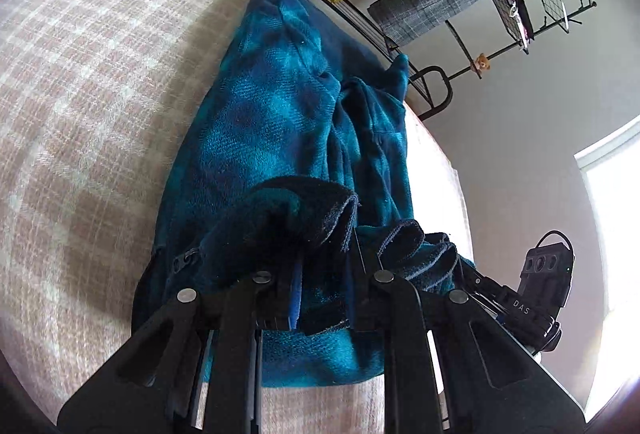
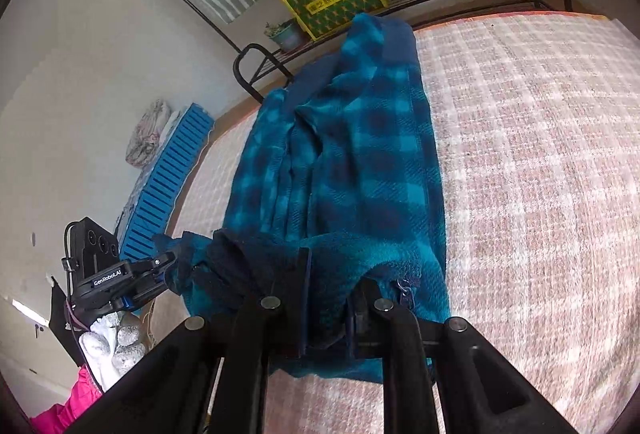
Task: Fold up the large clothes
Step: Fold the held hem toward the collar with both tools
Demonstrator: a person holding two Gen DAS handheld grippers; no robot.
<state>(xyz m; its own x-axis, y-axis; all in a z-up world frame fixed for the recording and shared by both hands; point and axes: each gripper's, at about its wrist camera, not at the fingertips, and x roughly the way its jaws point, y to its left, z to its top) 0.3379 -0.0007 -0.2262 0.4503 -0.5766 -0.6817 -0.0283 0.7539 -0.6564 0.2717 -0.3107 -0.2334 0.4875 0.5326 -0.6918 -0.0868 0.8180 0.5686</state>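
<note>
Two hand-held grippers lifting one end of a garment off a bed.

Left gripper [image 1: 320, 266] and right gripper [image 2: 326, 298]: jaws narrow, each pinching the near hem of the teal-and-navy checked fleece garment [image 2: 352, 161], which stretches lengthwise across the pink-and-white plaid woven bedcover [image 2: 532, 153].

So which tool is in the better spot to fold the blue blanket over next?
Probably neither alone. The left tool and right tool each pinch the near edge of the teal plaid fleece side by side, so both look equally placed to carry it together across the checked bed cover.
</note>
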